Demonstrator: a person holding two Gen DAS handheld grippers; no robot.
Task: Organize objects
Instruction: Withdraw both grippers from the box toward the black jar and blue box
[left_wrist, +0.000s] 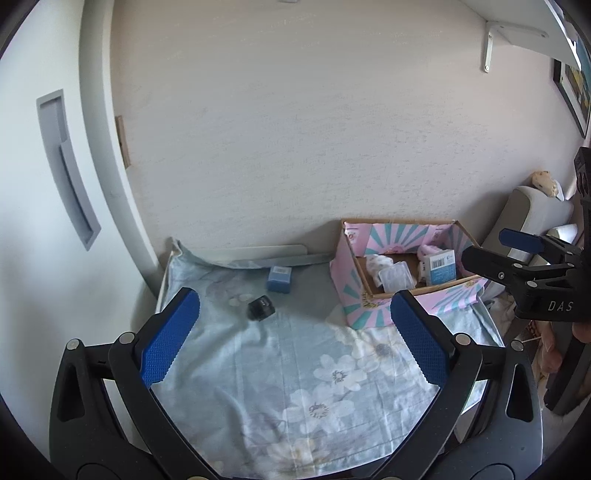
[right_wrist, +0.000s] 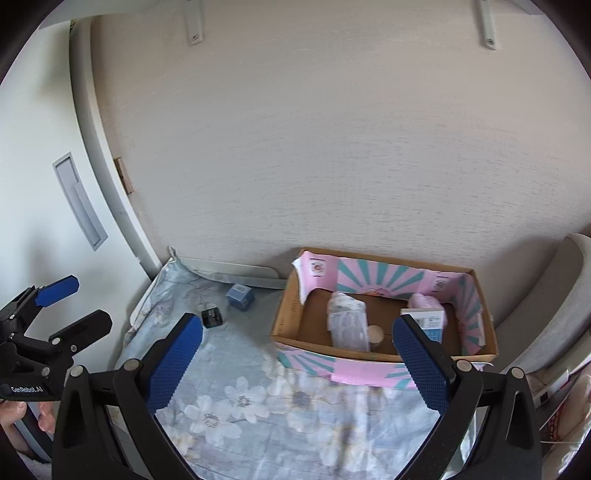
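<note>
A small black cube-like object (left_wrist: 261, 308) and a small blue box (left_wrist: 279, 279) lie on the floral cloth near the wall; both show in the right wrist view too, the black object (right_wrist: 212, 318) and the blue box (right_wrist: 240, 296). A pink and teal cardboard box (left_wrist: 369, 295) at the right holds white packets, a pink item and a blue-white carton (right_wrist: 430, 321). My left gripper (left_wrist: 295, 332) is open and empty above the cloth. My right gripper (right_wrist: 297, 363) is open and empty in front of the cardboard box (right_wrist: 314, 360).
The floral cloth (left_wrist: 317, 387) covers a small table set against a beige wall. A white door with a recessed handle (left_wrist: 68, 170) is at the left. A grey cushioned seat (right_wrist: 554, 314) stands at the right. A flat white board (left_wrist: 258, 254) lies along the wall.
</note>
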